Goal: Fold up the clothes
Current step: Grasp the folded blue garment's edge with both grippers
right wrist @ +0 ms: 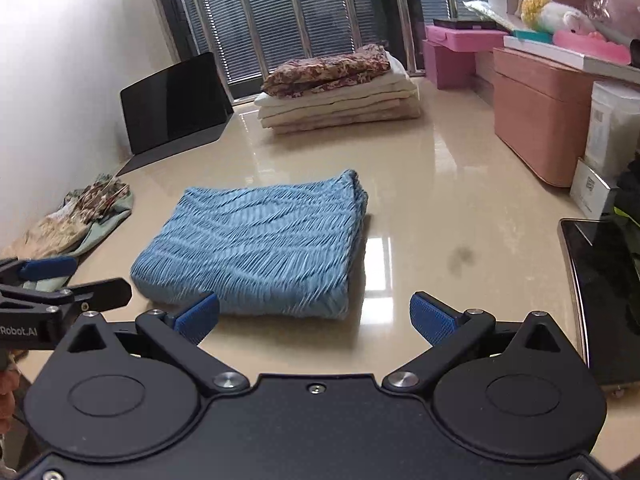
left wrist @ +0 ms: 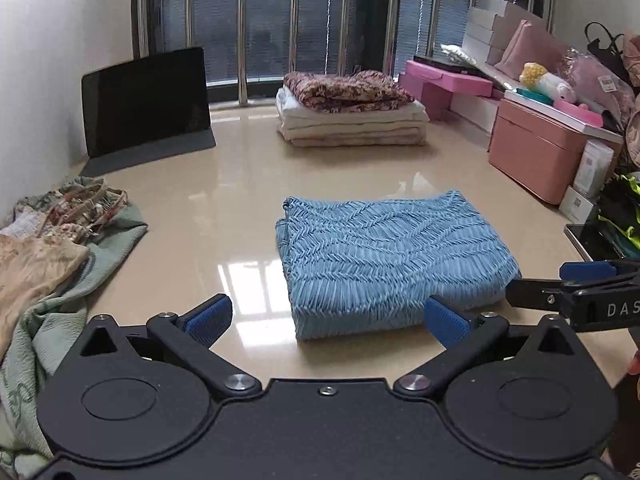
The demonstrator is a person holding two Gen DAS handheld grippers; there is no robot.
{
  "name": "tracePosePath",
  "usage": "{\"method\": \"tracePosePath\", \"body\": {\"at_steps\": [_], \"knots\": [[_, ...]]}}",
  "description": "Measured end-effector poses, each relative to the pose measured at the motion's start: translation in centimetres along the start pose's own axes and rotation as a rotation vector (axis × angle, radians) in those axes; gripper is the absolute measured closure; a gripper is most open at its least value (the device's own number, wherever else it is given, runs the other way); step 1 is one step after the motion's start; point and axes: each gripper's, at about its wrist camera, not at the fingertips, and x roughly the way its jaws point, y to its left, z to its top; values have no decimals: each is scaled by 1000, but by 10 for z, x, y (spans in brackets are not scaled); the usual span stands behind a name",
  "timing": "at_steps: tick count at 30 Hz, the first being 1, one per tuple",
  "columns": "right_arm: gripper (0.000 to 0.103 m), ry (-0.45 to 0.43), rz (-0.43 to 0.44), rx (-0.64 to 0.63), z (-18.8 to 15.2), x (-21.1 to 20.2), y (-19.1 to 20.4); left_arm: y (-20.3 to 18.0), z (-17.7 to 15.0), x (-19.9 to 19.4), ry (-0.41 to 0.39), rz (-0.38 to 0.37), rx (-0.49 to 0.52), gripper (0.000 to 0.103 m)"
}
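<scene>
A blue ribbed garment (left wrist: 384, 256) (right wrist: 260, 244) lies folded into a flat rectangle on the glossy beige tabletop. My left gripper (left wrist: 326, 320) is open just short of its near edge, the right pad almost touching the cloth. My right gripper (right wrist: 314, 318) is also open, nothing between its blue pads, the left pad close to the garment's near edge. Each gripper shows in the other's view, the right one (left wrist: 576, 284) at the right edge and the left one (right wrist: 52, 284) at the left edge. A heap of unfolded clothes (left wrist: 52, 248) (right wrist: 76, 220) lies at the left.
A stack of folded cloth (left wrist: 352, 112) (right wrist: 340, 88) sits at the far side by the window. A black tablet (left wrist: 146, 100) (right wrist: 176, 104) leans on the left wall. Pink boxes (left wrist: 536, 148) (right wrist: 540, 116) line the right side, and a dark tray (right wrist: 604, 304) lies near right.
</scene>
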Motion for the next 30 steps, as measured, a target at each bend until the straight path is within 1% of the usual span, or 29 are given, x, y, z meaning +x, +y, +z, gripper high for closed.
{"method": "tracePosePath", "body": {"at_steps": [5, 8, 12, 15, 17, 19, 21, 22, 23, 24, 26, 27, 28, 29, 30], "knots": [[0, 27, 24, 38, 18, 19, -11, 6, 15, 25, 49, -21, -18, 0], [0, 53, 45, 70, 27, 35, -19, 15, 23, 44, 92, -42, -57, 0], [0, 88, 103, 139, 37, 59, -34, 34, 30, 71, 148, -99, -165, 0], [0, 97, 125, 167, 43, 75, -45, 48, 33, 90, 177, -123, -241, 0], [0, 96, 142, 176, 46, 83, -50, 55, 34, 101, 190, -126, -274, 3], [1, 97, 156, 177, 50, 88, -52, 59, 36, 106, 176, -136, -284, 6], [4, 100, 169, 180, 54, 93, -52, 61, 39, 110, 171, -145, -289, 10], [10, 101, 176, 183, 55, 95, -52, 61, 41, 111, 171, -150, -291, 15], [18, 103, 185, 190, 57, 97, -52, 61, 42, 113, 171, -156, -291, 20], [22, 106, 197, 203, 57, 99, -52, 61, 43, 114, 172, -161, -291, 22], [39, 111, 221, 233, 58, 102, -53, 60, 45, 116, 180, -174, -288, 32], [42, 113, 228, 247, 58, 103, -54, 60, 46, 117, 185, -183, -295, 37], [49, 115, 229, 257, 58, 104, -55, 60, 47, 119, 191, -195, -308, 48], [59, 120, 233, 268, 57, 105, -56, 62, 47, 121, 203, -221, -335, 64], [63, 132, 247, 288, 57, 107, -59, 65, 46, 124, 221, -258, -384, 69]]}}
